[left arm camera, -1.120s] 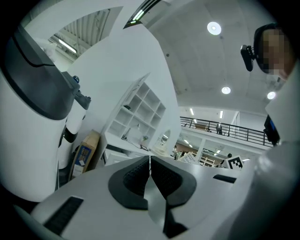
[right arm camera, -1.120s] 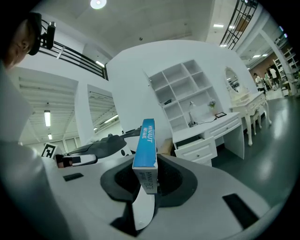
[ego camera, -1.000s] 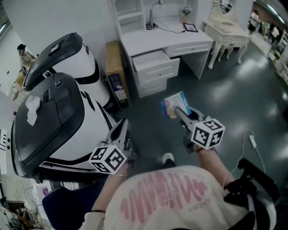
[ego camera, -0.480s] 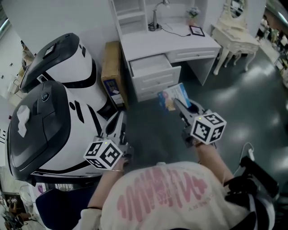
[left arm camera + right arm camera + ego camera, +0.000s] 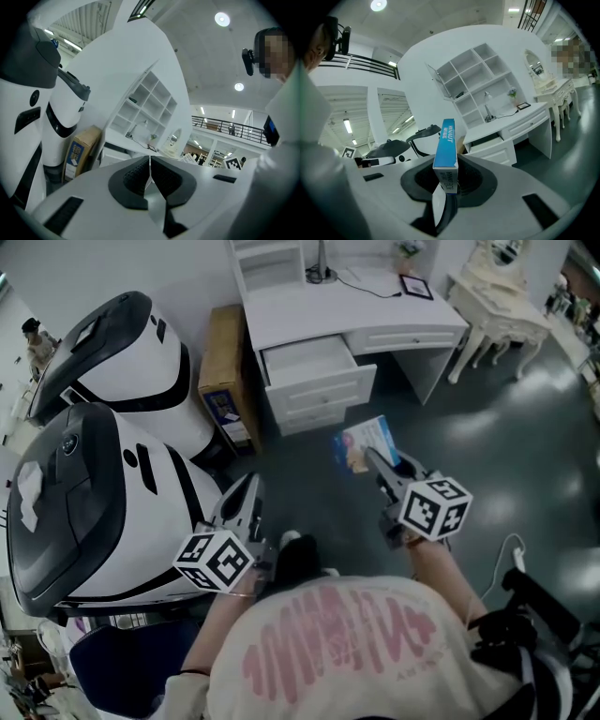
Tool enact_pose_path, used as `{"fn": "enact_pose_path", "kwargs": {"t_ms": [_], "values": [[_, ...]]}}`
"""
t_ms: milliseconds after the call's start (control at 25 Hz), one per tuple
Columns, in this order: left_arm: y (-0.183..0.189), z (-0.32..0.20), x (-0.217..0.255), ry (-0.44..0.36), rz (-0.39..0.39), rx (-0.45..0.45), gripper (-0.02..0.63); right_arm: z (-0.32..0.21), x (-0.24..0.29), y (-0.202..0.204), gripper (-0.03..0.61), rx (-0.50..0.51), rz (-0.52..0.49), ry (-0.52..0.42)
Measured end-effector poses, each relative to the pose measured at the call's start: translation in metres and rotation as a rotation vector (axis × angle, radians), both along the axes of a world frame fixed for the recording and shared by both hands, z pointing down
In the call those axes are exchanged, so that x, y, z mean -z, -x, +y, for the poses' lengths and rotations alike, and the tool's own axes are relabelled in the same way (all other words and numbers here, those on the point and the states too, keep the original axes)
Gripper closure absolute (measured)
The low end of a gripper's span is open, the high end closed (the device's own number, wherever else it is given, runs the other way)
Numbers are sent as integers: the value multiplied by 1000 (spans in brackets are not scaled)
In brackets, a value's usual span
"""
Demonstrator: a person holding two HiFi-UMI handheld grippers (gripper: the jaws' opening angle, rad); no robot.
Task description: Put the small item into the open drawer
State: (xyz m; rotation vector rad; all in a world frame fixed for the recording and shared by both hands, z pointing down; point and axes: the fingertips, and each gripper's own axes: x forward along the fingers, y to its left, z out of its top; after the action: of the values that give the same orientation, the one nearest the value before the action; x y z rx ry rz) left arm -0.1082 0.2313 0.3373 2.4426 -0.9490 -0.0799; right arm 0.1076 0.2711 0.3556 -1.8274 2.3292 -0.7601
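Right tool (image 5: pixel 373 457) was clenched on the small blue box (image 5: pixel 361 441). Its pads pinched the box's lower narrow end, and the rest stood up out of the jaws in the right gripper view. Left tool (image 5: pixel 251 489) was clenched on nothing, pads touching, held low beside the big white-and-black machine (image 5: pixel 103 493).

The box was in the air over the dark floor (image 5: pixel 487 446), well apart from the open drawer (image 5: pixel 309 360), the top drawer on the left side of the white counter (image 5: pixel 361 310).

Step in hand, as judged, was the carry to the drawer. To do it well:
- Step closer first, no long reach.
- Bring the box over the drawer's hollow, past its front panel.
- Lower it inside before letting go.
- Move steadily, since a one-end pinch might let the box pivot.
- Stay clear of the cardboard carton (image 5: pixel 225 371) just left of the drawer.

The left tool looked unneeded, as the drawer was already pulled out.
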Motion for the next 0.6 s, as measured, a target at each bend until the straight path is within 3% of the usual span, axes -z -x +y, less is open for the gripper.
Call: {"fn": "enact_pose_path", "kwargs": {"t_ms": [320, 600], "values": [[-28, -41, -5, -2, 0, -37, 577, -33, -10, -16, 489, -13, -4, 18], [-51, -110, -6, 4, 1, -47, 577, -98, -12, -34, 489, -16, 0, 34]]}}
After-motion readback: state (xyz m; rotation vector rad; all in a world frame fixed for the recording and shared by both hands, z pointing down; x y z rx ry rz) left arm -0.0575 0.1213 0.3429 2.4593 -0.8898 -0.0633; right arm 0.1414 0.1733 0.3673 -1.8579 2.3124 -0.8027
